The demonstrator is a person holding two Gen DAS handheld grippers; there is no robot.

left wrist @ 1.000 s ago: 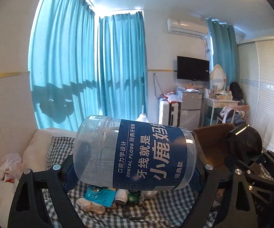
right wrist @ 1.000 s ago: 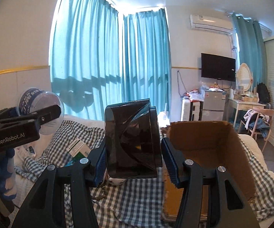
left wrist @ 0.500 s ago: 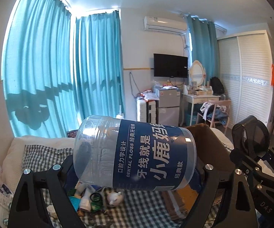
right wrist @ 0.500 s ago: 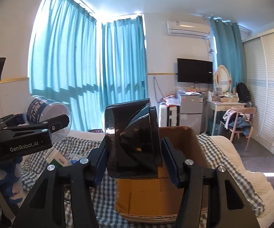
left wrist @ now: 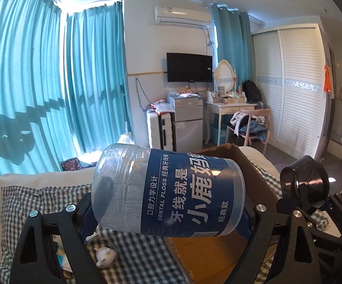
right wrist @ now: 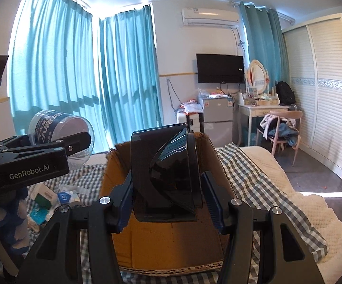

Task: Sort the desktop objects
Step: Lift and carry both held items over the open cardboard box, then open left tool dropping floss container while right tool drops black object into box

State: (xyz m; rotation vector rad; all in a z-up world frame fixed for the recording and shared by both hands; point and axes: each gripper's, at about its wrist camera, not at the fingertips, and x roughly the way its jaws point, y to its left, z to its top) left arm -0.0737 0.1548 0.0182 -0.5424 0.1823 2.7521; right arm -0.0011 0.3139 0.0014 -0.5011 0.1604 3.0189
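Observation:
My left gripper [left wrist: 168,210] is shut on a clear dental floss jar [left wrist: 168,189] with a dark blue label, held on its side in the air above the edge of an open cardboard box [left wrist: 209,253]. The jar also shows at the left in the right wrist view [right wrist: 57,130]. My right gripper [right wrist: 166,203] is shut on a glossy black plastic object [right wrist: 166,172], held above the cardboard box [right wrist: 171,243]. That black object also shows at the right in the left wrist view [left wrist: 303,184].
The box sits on a checked cloth [right wrist: 254,177] over a white bedspread [right wrist: 301,213]. Several small packets and items [right wrist: 52,201] lie on the cloth left of the box. A small white figure [left wrist: 104,255] lies near the left gripper. A desk, chair and fridge stand far behind.
Both grippers have moved right with their objects, from over the clutter on the cloth to above the cardboard box. Both grips are unchanged.

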